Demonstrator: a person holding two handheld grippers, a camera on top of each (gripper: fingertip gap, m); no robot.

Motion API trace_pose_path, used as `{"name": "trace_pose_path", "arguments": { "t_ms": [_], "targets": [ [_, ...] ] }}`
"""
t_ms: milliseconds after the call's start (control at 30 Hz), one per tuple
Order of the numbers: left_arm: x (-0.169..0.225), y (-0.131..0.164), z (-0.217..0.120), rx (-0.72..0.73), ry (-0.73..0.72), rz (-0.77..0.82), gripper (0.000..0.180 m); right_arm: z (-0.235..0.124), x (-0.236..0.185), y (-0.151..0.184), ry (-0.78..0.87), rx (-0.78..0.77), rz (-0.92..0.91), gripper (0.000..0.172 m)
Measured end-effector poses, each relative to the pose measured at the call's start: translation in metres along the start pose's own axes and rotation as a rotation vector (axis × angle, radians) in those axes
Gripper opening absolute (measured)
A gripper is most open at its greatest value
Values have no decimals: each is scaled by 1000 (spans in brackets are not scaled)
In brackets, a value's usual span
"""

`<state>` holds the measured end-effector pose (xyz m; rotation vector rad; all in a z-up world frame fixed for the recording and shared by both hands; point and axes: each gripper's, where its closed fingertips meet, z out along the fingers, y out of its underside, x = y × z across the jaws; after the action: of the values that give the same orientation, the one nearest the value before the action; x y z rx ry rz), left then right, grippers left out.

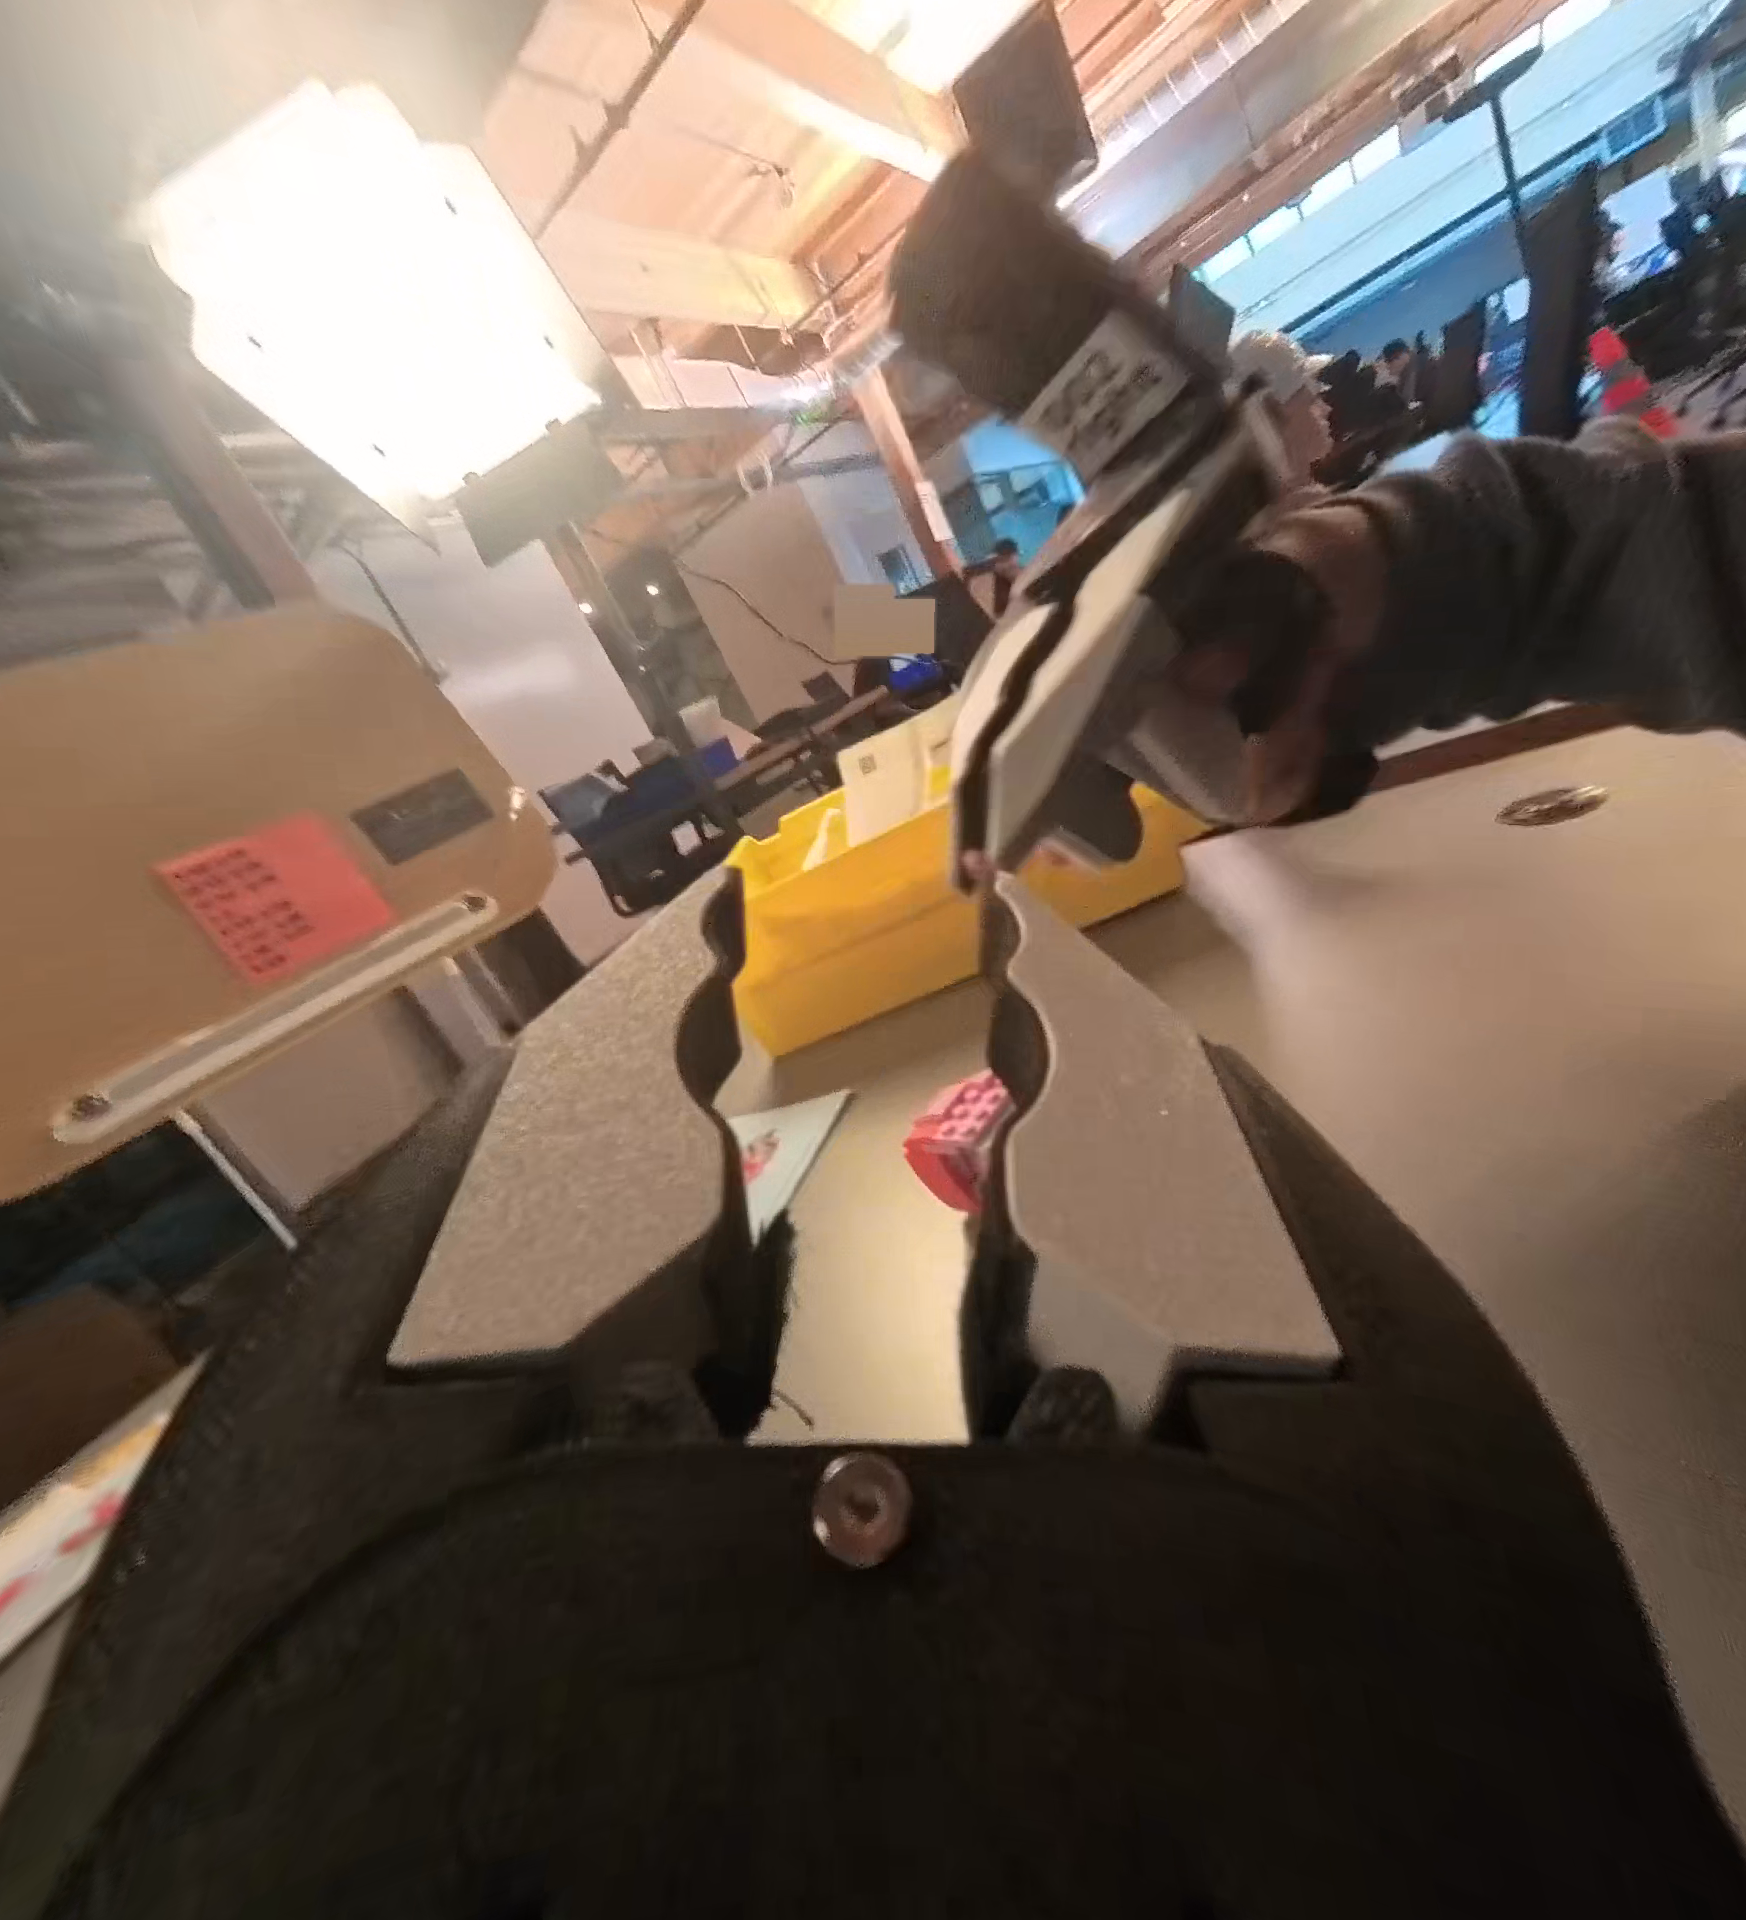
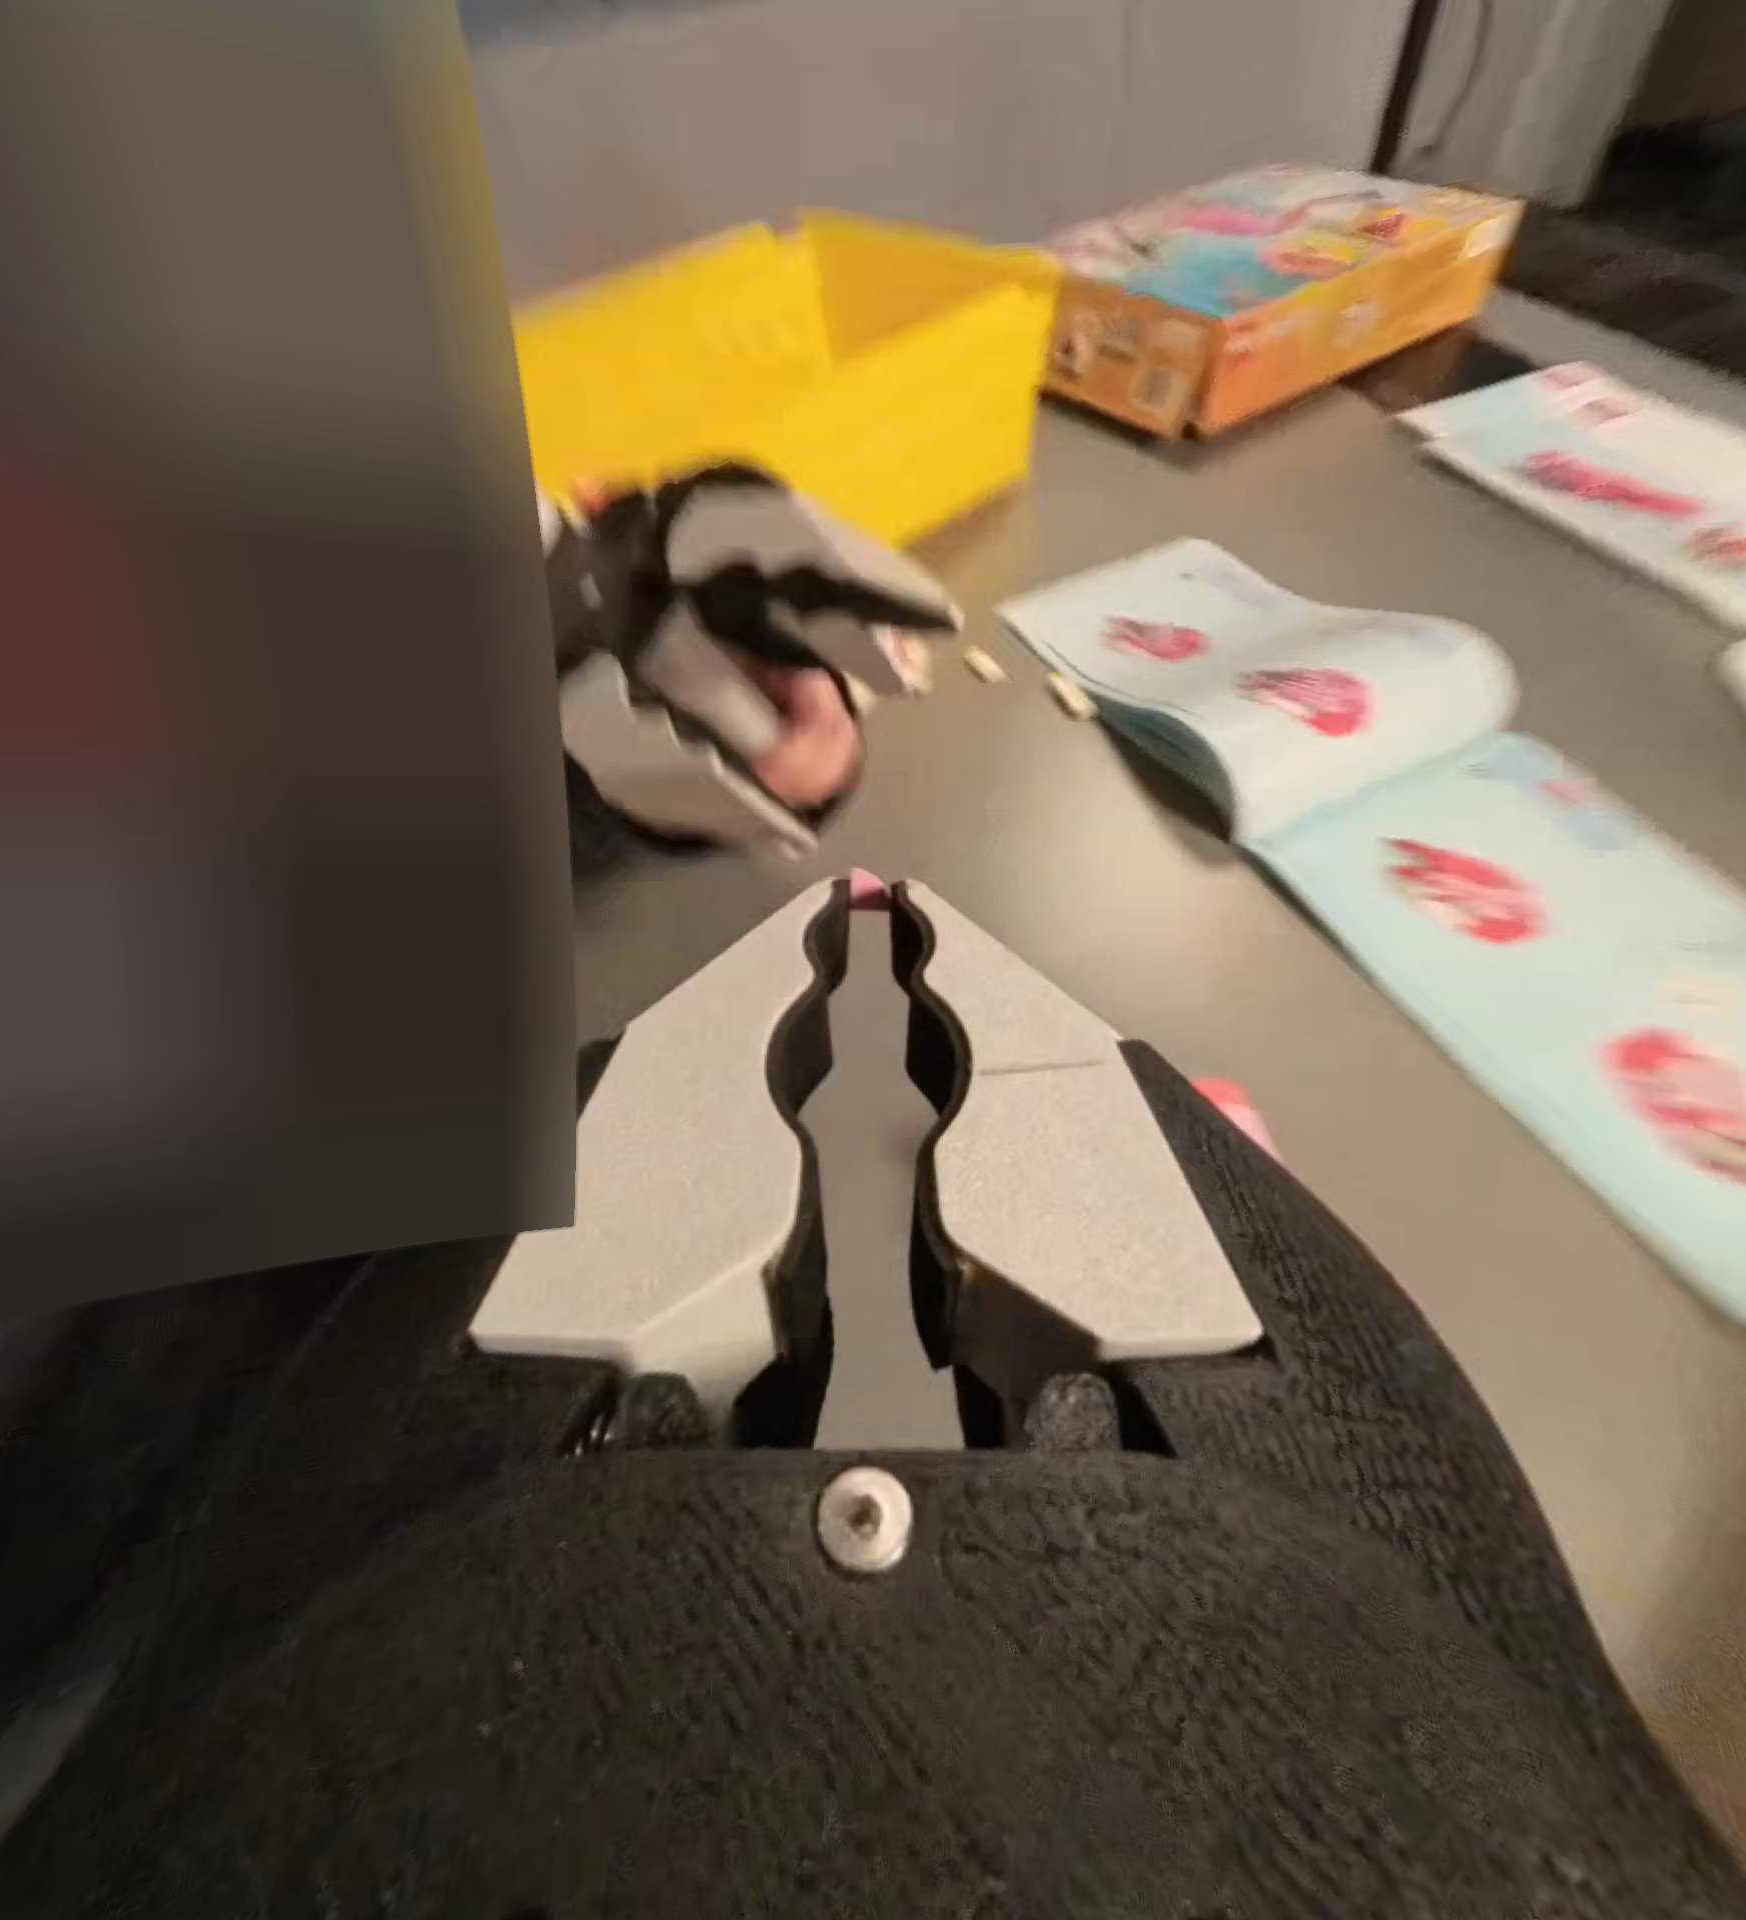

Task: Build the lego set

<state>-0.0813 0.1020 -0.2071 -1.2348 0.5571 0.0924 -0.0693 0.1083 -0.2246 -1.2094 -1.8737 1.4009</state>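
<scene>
My right gripper (image 2: pixel 867 902) is shut on a small pink piece (image 2: pixel 867 891) pinched at the very fingertips, above the grey table (image 2: pixel 1056 935). In the left wrist view the right gripper (image 1: pixel 981 868) comes in from the upper right, held by a gloved hand (image 1: pixel 1295 665), with the pink piece (image 1: pixel 973 862) at its tip, just above my left gripper's right fingertip (image 1: pixel 1009 914). My left gripper (image 1: pixel 869 904) is open and empty; it also shows in the right wrist view (image 2: pixel 879 727), jaws apart. A red and pink brick assembly (image 1: pixel 957 1138) lies on the table beyond it.
A yellow bin (image 2: pixel 796 364) stands at the back, an orange toy box (image 2: pixel 1264 301) to its right. Open pale blue booklets (image 2: pixel 1368 748) lie on the right, with small tan pieces (image 2: pixel 1071 696) beside them. A brown board with a red sticker (image 1: pixel 173 862) stands at left.
</scene>
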Motion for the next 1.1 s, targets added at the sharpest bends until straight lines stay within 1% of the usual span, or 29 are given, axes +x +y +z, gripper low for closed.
{"name": "trace_pose_path", "arguments": {
  "t_ms": [33, 133, 233, 300, 433, 467, 500, 567, 600, 700, 767, 833, 933, 967, 1100],
  "targets": [
    [-1, 1, 0, -1, 9, -34, 47, -6, 4, 8, 69, -72, -116, 6],
    [-5, 8, 0, -27, 28, -122, 51, -21, 8, 27, 172, -246, -390, 5],
    [-4, 19, 3, -68, 77, -232, 53, -31, 16, 45, 229, -382, -510, 5],
    [3, 28, 6, -119, 137, -309, 59, -33, 17, 57, 226, -434, -505, 6],
    [24, 60, 18, -307, 278, -446, 81, -35, 19, 77, 216, -482, -452, 5],
    [27, 68, 22, -356, 298, -478, 81, -35, 19, 82, 212, -492, -440, 5],
    [26, 76, 27, -401, 288, -498, 76, -35, 19, 87, 204, -502, -423, 5],
    [23, 88, 38, -449, 286, -506, 79, -36, 21, 98, 187, -518, -373, 5],
    [24, 92, 43, -470, 295, -510, 84, -36, 23, 102, 185, -523, -354, 5],
    [34, 107, 48, -571, 386, -542, 113, -38, 23, 110, 173, -533, -318, 5],
    [37, 120, 49, -644, 422, -506, 125, -39, 24, 115, 174, -547, -308, 5],
    [39, 123, 52, -653, 455, -465, 121, -40, 25, 117, 179, -552, -304, 6],
    [47, 128, 51, -685, 549, -463, 113, -41, 27, 114, 189, -544, -303, 5],
    [48, 128, 52, -684, 571, -457, 112, -41, 27, 113, 191, -539, -305, 5],
    [55, 125, 54, -655, 643, -394, 96, -41, 30, 115, 192, -557, -315, 5]
  ]
}}
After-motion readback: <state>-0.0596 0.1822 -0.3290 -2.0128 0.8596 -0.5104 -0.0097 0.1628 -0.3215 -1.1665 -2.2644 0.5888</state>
